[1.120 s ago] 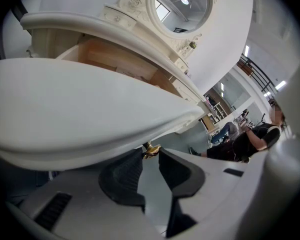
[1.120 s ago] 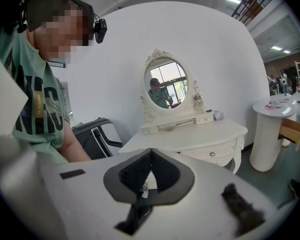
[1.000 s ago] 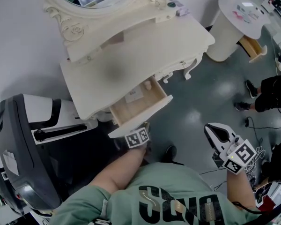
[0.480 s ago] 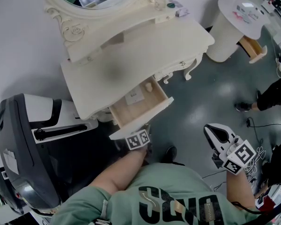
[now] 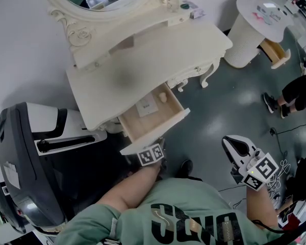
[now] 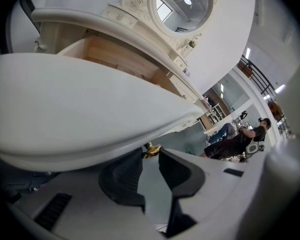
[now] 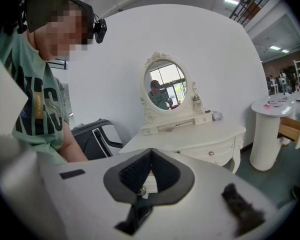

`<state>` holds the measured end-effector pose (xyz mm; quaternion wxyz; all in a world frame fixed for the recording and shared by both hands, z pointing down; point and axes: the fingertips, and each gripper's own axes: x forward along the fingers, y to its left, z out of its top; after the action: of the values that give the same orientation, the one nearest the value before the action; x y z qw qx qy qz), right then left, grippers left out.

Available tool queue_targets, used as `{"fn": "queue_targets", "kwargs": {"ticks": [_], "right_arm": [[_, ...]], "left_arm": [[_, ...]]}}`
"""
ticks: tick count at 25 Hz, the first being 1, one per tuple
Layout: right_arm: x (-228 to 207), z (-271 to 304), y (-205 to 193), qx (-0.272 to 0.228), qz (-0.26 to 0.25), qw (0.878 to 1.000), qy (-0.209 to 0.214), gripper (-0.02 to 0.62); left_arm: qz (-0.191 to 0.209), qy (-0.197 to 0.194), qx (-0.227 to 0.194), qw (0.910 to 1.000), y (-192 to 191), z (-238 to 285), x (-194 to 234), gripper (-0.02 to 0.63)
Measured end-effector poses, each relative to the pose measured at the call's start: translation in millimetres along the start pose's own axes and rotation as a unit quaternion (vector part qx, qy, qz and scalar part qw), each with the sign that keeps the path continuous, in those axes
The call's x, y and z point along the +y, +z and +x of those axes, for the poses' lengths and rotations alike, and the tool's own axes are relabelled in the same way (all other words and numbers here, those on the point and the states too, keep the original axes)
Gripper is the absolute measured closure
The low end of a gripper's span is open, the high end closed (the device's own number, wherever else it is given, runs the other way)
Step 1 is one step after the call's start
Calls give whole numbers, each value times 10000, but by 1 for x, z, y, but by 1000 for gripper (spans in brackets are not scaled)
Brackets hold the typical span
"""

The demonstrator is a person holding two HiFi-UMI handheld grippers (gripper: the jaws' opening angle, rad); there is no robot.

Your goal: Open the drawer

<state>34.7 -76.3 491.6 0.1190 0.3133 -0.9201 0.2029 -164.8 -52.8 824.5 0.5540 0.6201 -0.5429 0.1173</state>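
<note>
The left claw (image 6: pixel 151 153) is gripping the gold knob (image 6: pixel 151 148) of the pulled-out drawer (image 5: pixel 154 130); the right claw (image 7: pixel 150 156) is hanging clenched, empty, well apart.

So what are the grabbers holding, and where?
The left gripper grips the drawer by its gold knob; the right gripper holds nothing.

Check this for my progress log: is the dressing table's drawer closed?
No, the drawer stands pulled well out of the dressing table, its wooden inside open to the head view.
</note>
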Motion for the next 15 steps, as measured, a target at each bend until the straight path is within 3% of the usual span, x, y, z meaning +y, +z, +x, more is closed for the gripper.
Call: {"fn": "queue_targets", "kwargs": {"ticks": [8, 15], "right_arm": [[-1, -4, -8, 8, 10, 9999, -157, 584], [-11, 0, -3, -70, 11, 10000, -54, 584]], "left_arm": [[113, -64, 31, 9999, 1, 2, 3, 500], [11, 114, -37, 9999, 6, -2, 16, 502]]}}
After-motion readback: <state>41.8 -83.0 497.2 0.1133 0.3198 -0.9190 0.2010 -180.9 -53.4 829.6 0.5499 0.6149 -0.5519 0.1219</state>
